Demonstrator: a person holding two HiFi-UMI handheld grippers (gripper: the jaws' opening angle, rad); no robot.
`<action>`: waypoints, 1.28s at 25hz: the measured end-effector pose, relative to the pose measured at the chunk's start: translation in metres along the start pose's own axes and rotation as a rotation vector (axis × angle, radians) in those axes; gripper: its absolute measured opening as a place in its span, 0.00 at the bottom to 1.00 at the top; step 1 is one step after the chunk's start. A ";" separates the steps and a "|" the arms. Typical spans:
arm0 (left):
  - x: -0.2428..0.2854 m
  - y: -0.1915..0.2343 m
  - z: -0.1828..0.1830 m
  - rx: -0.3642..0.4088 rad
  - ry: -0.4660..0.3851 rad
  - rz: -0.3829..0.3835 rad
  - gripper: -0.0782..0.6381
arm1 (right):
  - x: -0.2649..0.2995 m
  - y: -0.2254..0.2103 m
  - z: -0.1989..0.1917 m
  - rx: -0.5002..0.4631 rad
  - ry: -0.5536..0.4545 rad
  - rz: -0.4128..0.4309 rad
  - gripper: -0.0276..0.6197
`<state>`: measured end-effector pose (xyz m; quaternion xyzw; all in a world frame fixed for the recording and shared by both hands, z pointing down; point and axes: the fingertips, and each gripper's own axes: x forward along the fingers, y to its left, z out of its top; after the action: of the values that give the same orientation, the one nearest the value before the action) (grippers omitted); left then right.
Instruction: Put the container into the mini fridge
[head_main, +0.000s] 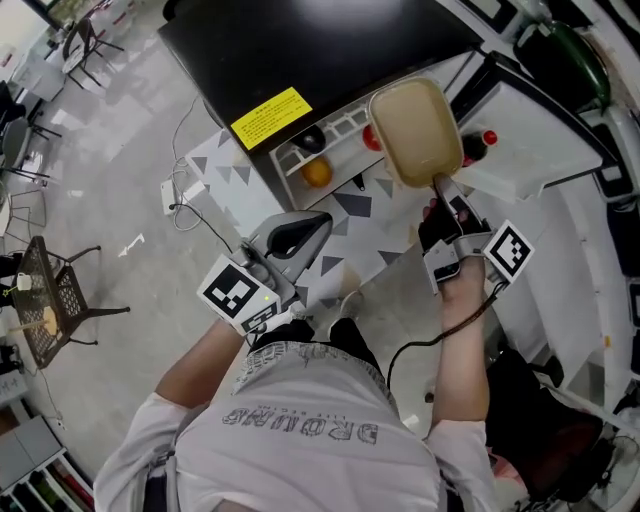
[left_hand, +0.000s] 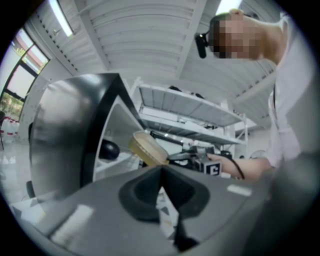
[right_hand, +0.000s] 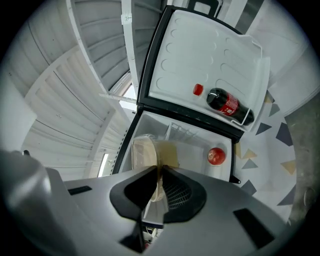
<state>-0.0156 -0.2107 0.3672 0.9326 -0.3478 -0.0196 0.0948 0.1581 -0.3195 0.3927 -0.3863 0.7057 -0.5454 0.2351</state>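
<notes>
Open black mini fridge (head_main: 330, 50): mid of white interior free, red round fruit (right_hand: 216, 156) by one wall, orange round fruit (head_main: 316, 172) by other, white door (right_hand: 210, 55) swung clear.

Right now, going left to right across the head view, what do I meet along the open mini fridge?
Yellow label → orange fruit → container → cola bottle

Mini fridge (head_main: 300, 60) sits on triangle-patterned mat (head_main: 365, 235), mat on floor (head_main: 120, 200). Inside fridge: orange (head_main: 317, 173), dark ball (head_main: 310, 140). Door (right_hand: 200, 50) carries cola bottle (right_hand: 227, 105).
</notes>
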 end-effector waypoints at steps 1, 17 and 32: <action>0.003 -0.001 0.001 0.000 -0.002 0.006 0.12 | 0.003 0.000 0.003 0.006 0.007 0.004 0.09; 0.030 0.006 0.009 0.014 -0.008 0.087 0.12 | 0.052 0.021 0.026 0.040 0.090 0.094 0.11; 0.026 0.020 0.011 0.015 -0.009 0.153 0.12 | 0.108 0.036 0.018 0.075 0.140 0.155 0.12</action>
<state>-0.0094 -0.2441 0.3614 0.9039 -0.4185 -0.0140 0.0872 0.0976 -0.4135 0.3631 -0.2824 0.7273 -0.5772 0.2409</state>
